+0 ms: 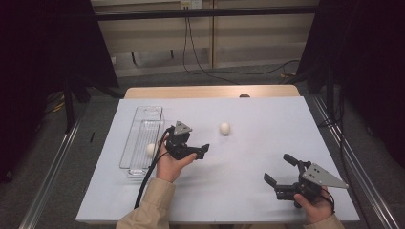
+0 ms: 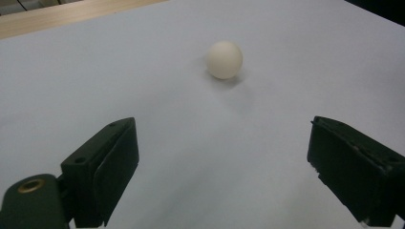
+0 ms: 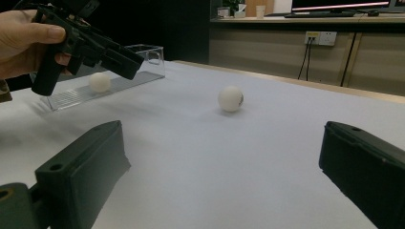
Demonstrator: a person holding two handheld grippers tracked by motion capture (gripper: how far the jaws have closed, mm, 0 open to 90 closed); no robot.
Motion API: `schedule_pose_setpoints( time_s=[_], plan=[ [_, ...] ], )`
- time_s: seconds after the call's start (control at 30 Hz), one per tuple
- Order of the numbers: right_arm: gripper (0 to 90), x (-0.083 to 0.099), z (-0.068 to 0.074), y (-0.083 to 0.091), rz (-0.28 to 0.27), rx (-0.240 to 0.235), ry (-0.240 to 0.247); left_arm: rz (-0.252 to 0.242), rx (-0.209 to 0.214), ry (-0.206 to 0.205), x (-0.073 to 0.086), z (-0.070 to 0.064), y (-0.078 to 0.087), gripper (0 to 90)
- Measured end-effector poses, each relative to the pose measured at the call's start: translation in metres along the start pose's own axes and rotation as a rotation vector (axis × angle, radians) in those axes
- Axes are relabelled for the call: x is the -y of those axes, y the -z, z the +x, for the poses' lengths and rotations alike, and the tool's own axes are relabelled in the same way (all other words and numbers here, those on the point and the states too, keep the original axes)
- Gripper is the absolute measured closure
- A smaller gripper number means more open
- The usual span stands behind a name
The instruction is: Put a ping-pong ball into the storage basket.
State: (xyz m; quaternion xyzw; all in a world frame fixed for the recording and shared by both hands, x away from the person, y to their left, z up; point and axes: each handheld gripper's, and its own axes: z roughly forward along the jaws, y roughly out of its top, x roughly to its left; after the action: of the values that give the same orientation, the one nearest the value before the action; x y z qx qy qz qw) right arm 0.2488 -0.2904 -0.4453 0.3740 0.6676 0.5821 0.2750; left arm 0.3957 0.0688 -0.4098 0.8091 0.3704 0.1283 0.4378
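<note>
Sitting at frame left, the clear tray (image 1: 141, 143) already holds one white ball (image 1: 151, 149). Centre: left gripper (image 1: 200, 151), jaws wide and empty, faces the loose ball (image 1: 224, 128) on the table (image 1: 267, 143), not yet collected. Lower right, right gripper (image 1: 276, 171) hangs wide, empty.

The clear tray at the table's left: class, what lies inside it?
One white ball lies inside the clear tray, near its front end. The left gripper and hand cover a little of that end.
</note>
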Motion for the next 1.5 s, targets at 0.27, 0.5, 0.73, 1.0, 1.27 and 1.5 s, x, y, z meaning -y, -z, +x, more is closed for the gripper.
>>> schedule_pose_setpoints(
  time_s=[0.27, 0.5, 0.73, 1.0, 1.27, 1.5],
  plan=[
    [1.4, 0.0, 0.0, 0.0, -0.001, -0.003, -0.002, 0.01, 0.007, -0.007, 0.0, -0.005, -0.008, 10.2],
    [1.4, 0.0, 0.0, 0.0, 0.002, -0.004, -0.002, 0.01, 0.009, -0.009, -0.001, -0.006, -0.014, 10.2],
    [1.4, 0.0, -0.001, 0.0, 0.0, -0.002, -0.004, 0.013, 0.014, -0.019, -0.002, -0.009, -0.017, 10.1],
    [1.4, 0.0, 0.0, 0.0, 0.0, -0.002, -0.003, 0.012, 0.009, -0.017, -0.002, -0.01, -0.022, 10.1],
    [1.4, -0.001, -0.001, -0.001, -0.001, -0.003, -0.004, 0.025, 0.017, -0.027, -0.003, -0.013, -0.029, 10.1],
    [1.4, 0.0, 0.0, -0.001, 0.002, -0.004, -0.002, 0.021, 0.015, -0.026, -0.004, -0.014, -0.03, 10.0]
  ],
)
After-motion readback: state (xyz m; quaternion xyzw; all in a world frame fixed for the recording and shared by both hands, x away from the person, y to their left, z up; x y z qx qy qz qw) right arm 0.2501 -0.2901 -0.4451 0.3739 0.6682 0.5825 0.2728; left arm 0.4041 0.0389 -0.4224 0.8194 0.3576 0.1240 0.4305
